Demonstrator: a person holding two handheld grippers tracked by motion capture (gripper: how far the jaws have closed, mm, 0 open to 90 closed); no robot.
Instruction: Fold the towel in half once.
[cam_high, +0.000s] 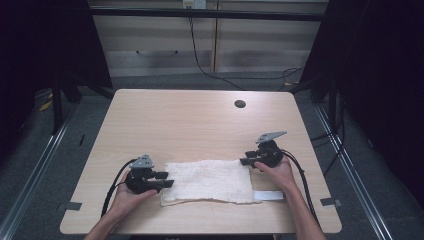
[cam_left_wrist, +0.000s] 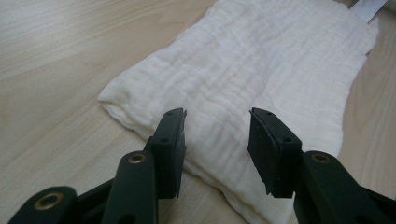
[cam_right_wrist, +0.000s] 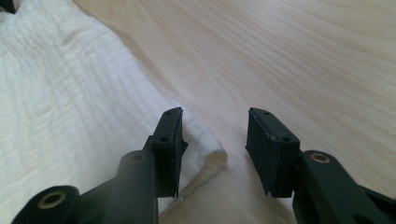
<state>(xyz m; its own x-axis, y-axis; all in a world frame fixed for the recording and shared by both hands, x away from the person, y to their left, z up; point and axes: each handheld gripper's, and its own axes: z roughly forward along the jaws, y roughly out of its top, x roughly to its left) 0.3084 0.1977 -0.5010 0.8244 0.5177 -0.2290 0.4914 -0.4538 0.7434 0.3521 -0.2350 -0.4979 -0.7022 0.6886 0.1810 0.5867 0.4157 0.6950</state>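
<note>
A white cloth (cam_high: 207, 181) is lying flat in the lower middle of the high view. It is soft and crinkly, with thin lines running across it, and it is folded into a long shape. A smooth white strip (cam_high: 268, 195) is sticking out at its lower right corner.

The left gripper (cam_high: 168, 179) is sitting at the cloth's left end, held by the left hand (cam_high: 126, 196). Its jaws are standing wide apart with nothing between them, just over the cloth's edge. The right gripper (cam_high: 244, 161) is sitting at the cloth's upper right corner, held by the right hand (cam_high: 278, 173). Its jaws are wide apart too, one over the corner and one over bare wood.

The table (cam_high: 200, 120) is made of pale wood with a dark round hole (cam_high: 240, 104) near its far edge. Grey floor (cam_high: 45, 150) is lying around it, and black cables (cam_high: 210, 70) are trailing in front of pale cabinets (cam_high: 210, 40) at the top of the frame.
</note>
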